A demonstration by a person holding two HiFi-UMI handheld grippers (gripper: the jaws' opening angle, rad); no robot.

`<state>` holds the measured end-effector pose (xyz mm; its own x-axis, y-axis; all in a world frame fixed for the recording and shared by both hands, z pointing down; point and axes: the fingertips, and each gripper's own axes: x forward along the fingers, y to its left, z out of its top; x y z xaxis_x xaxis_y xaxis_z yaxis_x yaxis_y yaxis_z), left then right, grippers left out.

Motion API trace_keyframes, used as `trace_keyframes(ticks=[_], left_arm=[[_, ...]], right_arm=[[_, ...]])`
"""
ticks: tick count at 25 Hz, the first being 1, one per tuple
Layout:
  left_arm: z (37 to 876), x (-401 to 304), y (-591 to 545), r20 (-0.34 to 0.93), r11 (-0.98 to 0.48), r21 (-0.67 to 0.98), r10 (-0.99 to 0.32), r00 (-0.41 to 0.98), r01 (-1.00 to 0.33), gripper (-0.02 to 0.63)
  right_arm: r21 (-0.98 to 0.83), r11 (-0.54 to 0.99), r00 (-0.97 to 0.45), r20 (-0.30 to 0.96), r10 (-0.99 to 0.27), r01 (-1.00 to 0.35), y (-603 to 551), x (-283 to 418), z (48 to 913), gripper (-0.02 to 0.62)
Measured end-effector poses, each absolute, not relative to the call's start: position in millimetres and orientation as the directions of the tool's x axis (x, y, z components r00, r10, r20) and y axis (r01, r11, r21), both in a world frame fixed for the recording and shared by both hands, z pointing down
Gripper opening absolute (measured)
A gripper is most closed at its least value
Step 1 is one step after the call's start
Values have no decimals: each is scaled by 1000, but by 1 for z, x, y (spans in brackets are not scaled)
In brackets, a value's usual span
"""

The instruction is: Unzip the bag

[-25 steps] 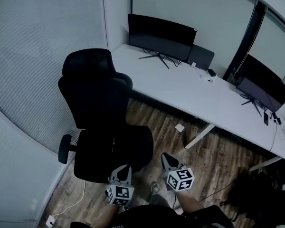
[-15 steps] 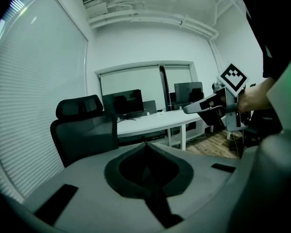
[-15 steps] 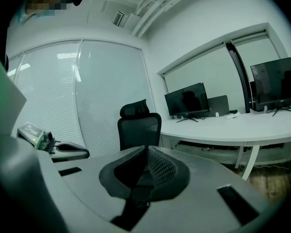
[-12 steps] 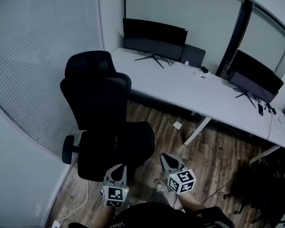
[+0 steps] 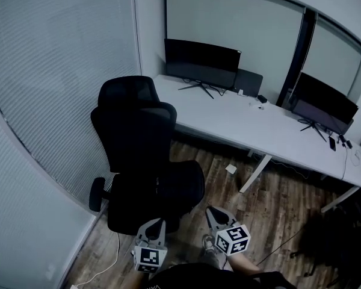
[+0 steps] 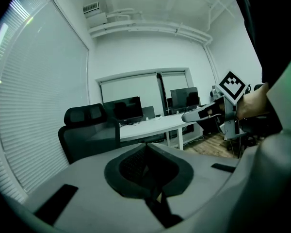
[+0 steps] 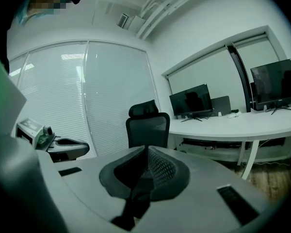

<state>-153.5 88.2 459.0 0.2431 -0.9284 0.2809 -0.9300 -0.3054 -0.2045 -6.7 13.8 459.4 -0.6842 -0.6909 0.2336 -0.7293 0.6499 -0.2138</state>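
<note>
Low in the head view, my left gripper (image 5: 154, 224) and right gripper (image 5: 212, 212) are held side by side above the wood floor, both shut with nothing between the jaws. The left gripper view shows its jaws (image 6: 146, 147) closed on air, with the right gripper (image 6: 196, 114) off to the right. The right gripper view likewise shows its pads (image 7: 146, 150) together and empty. A dark, blurred shape (image 5: 331, 239) lies on the floor at the lower right; I cannot tell if it is the bag. No zipper shows.
A black office chair (image 5: 145, 161) stands just ahead of the grippers. Behind it runs a long white desk (image 5: 259, 125) with two monitors (image 5: 201, 62) (image 5: 322, 101). Blinds cover the wall on the left. A white cable (image 5: 108, 261) lies on the floor.
The head view has swung, so chair and desk sit a little to the right and lower in frame. Both grippers stay shut and low, about the same distance apart.
</note>
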Motion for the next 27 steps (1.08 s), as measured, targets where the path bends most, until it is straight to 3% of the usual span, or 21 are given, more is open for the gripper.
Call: trace_keyframes(ticks=[16,27], left_arm=[[452,-175,144,202,-254,-200,-956,214,-946,18],[458,-174,153,221,-262,-189,-950,219,-946,18]], right_arm=[[-202,680,-709,250,-660,-705,75,-31,458,51],[-204,689,-717,269,-643,-695,87,-38,467,50]])
